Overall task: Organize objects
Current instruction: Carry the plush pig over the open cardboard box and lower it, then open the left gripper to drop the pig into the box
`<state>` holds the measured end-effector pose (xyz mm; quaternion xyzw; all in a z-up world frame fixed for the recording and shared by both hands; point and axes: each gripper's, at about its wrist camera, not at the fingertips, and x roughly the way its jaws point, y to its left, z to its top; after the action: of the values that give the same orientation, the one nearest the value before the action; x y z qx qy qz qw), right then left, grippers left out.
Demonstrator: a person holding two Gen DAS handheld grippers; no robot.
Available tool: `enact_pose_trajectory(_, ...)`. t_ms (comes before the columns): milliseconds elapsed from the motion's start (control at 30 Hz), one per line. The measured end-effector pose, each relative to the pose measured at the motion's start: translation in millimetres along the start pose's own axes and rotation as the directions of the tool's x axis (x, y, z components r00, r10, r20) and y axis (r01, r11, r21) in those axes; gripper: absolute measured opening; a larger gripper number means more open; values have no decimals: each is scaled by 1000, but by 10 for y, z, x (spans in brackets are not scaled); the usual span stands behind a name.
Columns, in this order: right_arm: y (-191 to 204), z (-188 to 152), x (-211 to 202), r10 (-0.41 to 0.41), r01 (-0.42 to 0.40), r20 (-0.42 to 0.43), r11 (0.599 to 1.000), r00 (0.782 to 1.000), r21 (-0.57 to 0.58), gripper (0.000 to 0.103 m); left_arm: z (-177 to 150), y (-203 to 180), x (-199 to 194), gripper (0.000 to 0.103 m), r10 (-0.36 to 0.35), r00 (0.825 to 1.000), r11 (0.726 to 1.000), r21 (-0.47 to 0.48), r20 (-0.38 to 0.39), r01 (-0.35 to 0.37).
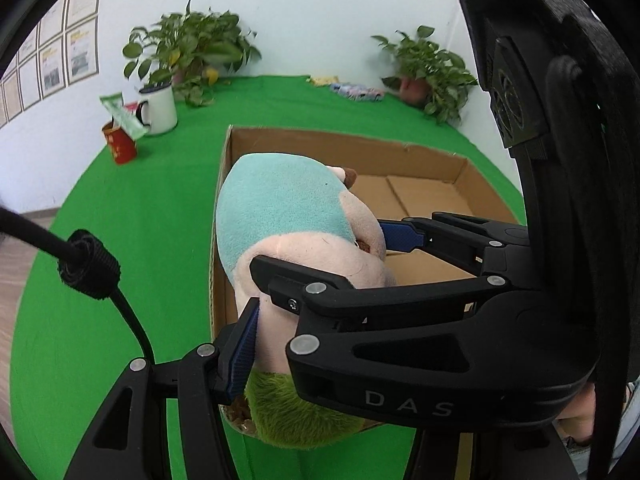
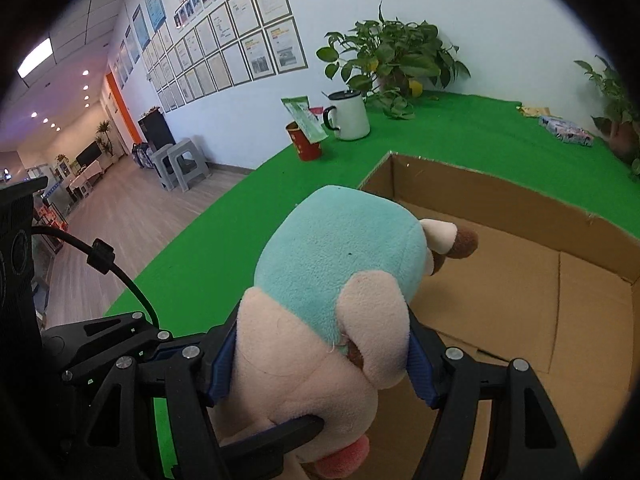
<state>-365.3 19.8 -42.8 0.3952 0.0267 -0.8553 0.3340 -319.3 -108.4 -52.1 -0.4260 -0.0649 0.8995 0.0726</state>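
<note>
A plush toy (image 1: 288,216) with a teal back, pink body and green fuzzy part is held over the left edge of an open cardboard box (image 1: 420,152). My left gripper (image 1: 280,340) is shut on its pink lower body. The right gripper (image 1: 320,264) crosses in from the right and is shut on the same toy. In the right wrist view the right gripper (image 2: 320,360) clamps the toy (image 2: 336,252) between blue pads (image 2: 420,364), above the box (image 2: 500,200). The left gripper's finger (image 2: 276,432) shows below the toy.
A green cloth (image 1: 140,240) covers the table. At the back left stand a white mug (image 1: 158,108), a red cup (image 1: 120,144) and a green packet (image 1: 124,116). Two potted plants (image 1: 192,48) (image 1: 428,68) and a flat packet (image 1: 356,91) sit at the back.
</note>
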Motion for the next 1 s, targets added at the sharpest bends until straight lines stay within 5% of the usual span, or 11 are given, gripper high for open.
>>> enact_pose_trajectory(167, 7, -97, 154, 26, -26, -33, 1000, 999, 10, 69, -66, 49, 96, 60, 5, 1000, 1000, -15, -9, -5)
enact_pose_trajectory(333, 12, -68, 200, 8, -8, -82, 1000, 997, 8, 70, -89, -96, -208, 59, -6, 1000, 1000, 21, 23, 6)
enact_pose_trajectory(433, -3, -83, 267, 20, -15, -129, 999, 991, 36, 76, -155, -116, -358, 47, -5, 1000, 1000, 3, 13, 5)
enact_pose_trajectory(733, -104, -109, 51, 54, -43, -102, 993, 993, 108, 92, -255, -120, -376, 46, 4, 1000, 999, -41, 1, -3)
enact_pose_trajectory(800, -116, -83, -129, 25, -18, -61, 994, 998, 107, 102, -260, -106, -378, 46, 8, 1000, 999, -46, 8, -8)
enact_pose_trajectory(1000, -253, -517, -947, -201, 198, 17, 973, 979, 115, 102, -346, -329, -642, 52, 53, 995, 999, 8, 83, -53)
